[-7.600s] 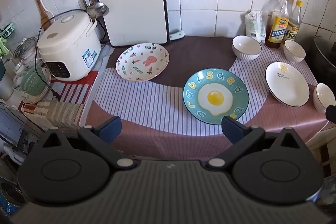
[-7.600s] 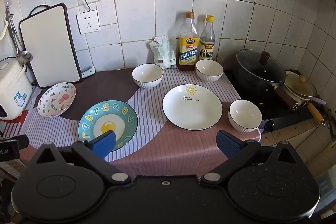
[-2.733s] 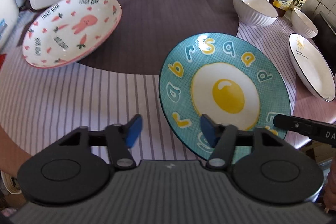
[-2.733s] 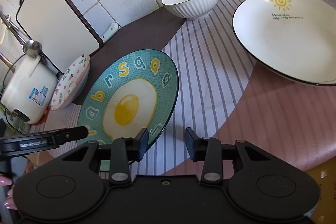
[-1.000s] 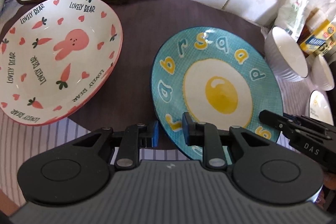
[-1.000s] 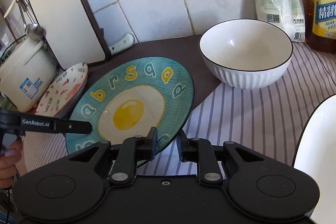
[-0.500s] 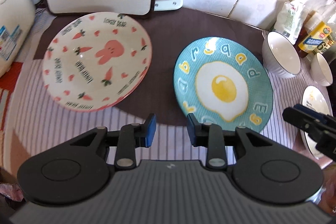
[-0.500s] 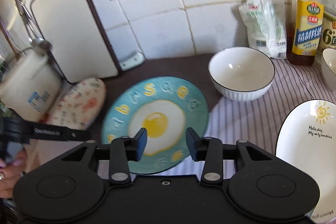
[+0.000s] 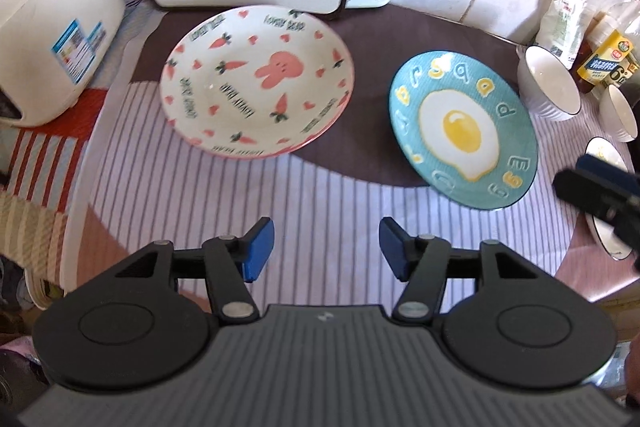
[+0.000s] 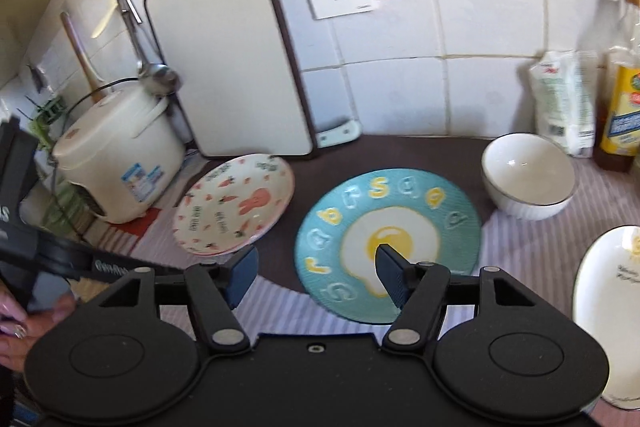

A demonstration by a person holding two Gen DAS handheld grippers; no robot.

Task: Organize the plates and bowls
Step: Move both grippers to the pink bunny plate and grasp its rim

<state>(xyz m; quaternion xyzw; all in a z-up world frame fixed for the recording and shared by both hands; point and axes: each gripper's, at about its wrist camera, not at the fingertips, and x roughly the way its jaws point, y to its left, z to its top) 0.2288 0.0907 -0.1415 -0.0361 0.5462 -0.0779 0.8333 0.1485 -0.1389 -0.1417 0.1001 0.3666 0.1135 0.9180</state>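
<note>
The teal fried-egg plate (image 9: pixel 464 129) (image 10: pixel 388 239) lies flat on the cloth, beside the rabbit-and-carrot plate (image 9: pixel 256 79) (image 10: pixel 234 203) to its left. My left gripper (image 9: pixel 326 249) hovers over the striped cloth in front of both plates, its jaws opening with nothing between them. My right gripper (image 10: pixel 316 273) hangs above the near edge of the teal plate, jaws opening and empty. A white ribbed bowl (image 10: pixel 528 181) (image 9: pixel 548 87) stands right of the teal plate. A white sun plate (image 10: pixel 608 311) lies at the right edge. A second bowl (image 9: pixel 620 113) shows in the left wrist view.
A white rice cooker (image 9: pixel 52 15) (image 10: pixel 116 155) stands at the left. A cutting board (image 10: pixel 228 47) leans on the tiled wall behind the plates. Oil bottles (image 10: pixel 622 115) and a bag (image 10: pixel 564 99) stand at the back right. A hand (image 10: pixel 24 323) holds the other gripper.
Both grippers let go of the teal plate, which now lies next to the rabbit plate. Both have opened wider and pulled up and back from it.
</note>
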